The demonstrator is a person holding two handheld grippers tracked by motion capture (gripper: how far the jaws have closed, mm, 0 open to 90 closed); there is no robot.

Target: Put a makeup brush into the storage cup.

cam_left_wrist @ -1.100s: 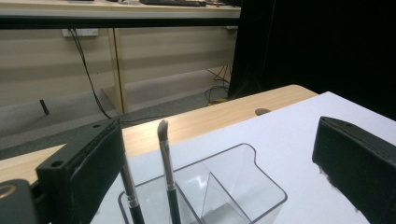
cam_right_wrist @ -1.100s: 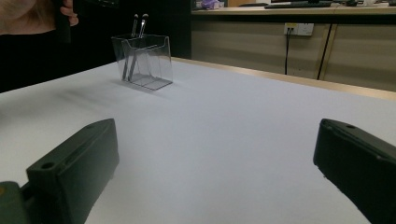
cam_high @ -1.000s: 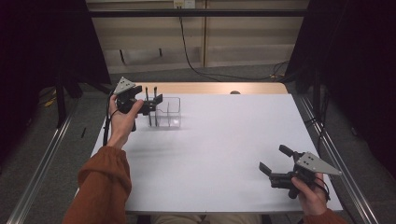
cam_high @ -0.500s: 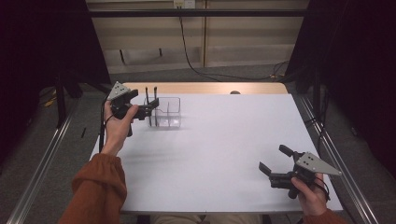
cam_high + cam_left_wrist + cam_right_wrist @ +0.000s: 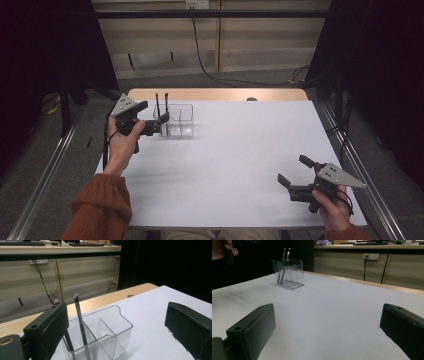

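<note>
A clear plastic holder (image 5: 176, 120) with several compartments stands at the table's far left. Two thin dark brushes (image 5: 161, 107) stand upright in its left end, pale tips up; they appear again as brushes (image 5: 79, 316) in the holder (image 5: 110, 332) and as brushes (image 5: 285, 255) in the holder (image 5: 289, 273). My left gripper (image 5: 154, 119) is open just left of the holder, nothing between its jaws. Open too, my right gripper (image 5: 295, 172) hovers low over the table's near right corner, holding nothing.
The white table top (image 5: 230, 150) has a bare wooden strip (image 5: 215, 94) along its far edge. Metal rails (image 5: 45, 175) run along both sides on the floor. A black cable (image 5: 210, 70) hangs on the wall behind.
The left hand has drawn back slightly to the left and toward the person, away from the holder. The right gripper has stayed in place.
</note>
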